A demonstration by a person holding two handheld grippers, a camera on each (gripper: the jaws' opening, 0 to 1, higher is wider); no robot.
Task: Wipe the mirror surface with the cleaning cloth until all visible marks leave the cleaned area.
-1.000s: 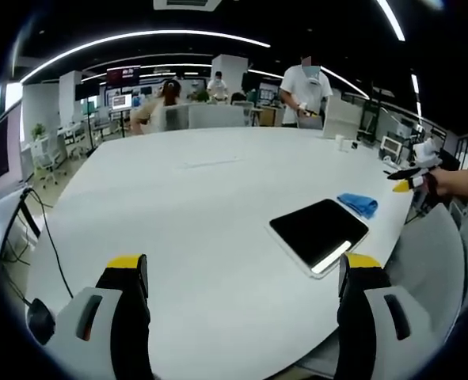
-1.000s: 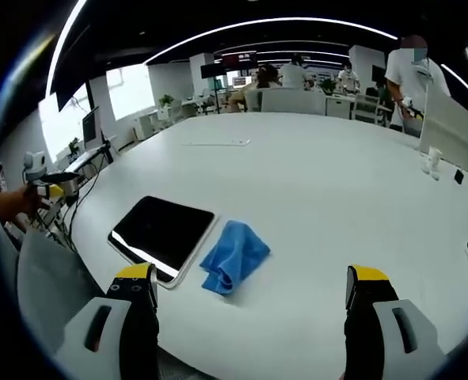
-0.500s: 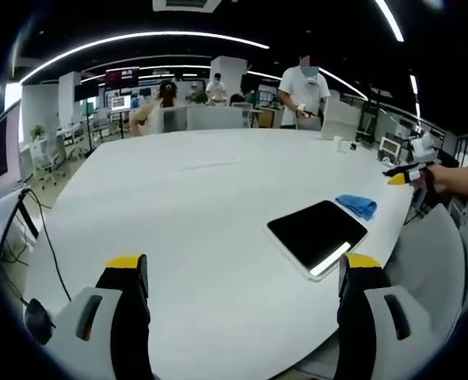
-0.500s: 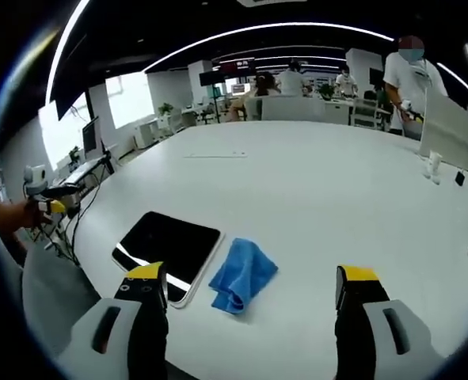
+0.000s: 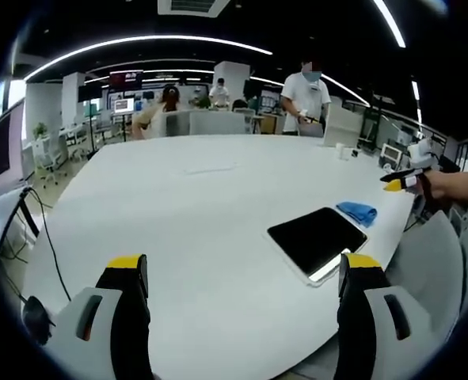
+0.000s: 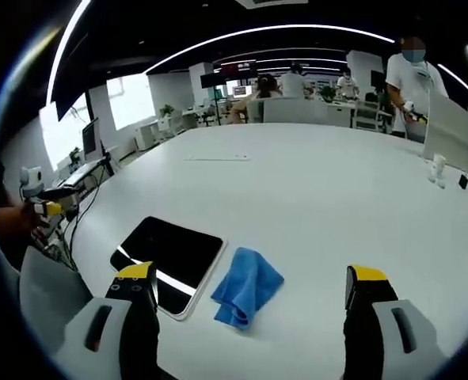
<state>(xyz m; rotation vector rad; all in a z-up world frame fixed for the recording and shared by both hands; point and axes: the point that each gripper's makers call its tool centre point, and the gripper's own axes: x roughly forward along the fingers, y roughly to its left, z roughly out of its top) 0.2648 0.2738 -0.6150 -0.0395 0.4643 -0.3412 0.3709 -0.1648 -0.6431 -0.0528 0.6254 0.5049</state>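
My right gripper (image 6: pixel 249 297) is spread wide with nothing between its jaws. The crumpled blue cleaning cloth (image 6: pixel 247 286) lies on the white table (image 6: pixel 329 198) between them, just ahead. The mirror (image 6: pixel 170 253), a dark glossy slab with pale edging and a bright glint, sits beside the cloth, by my left-hand jaw. My left gripper (image 5: pixel 241 289) is also released, empty; mirror (image 5: pixel 318 241) ahead near its right jaw, cloth (image 5: pixel 357 211) beyond. No writing readable.
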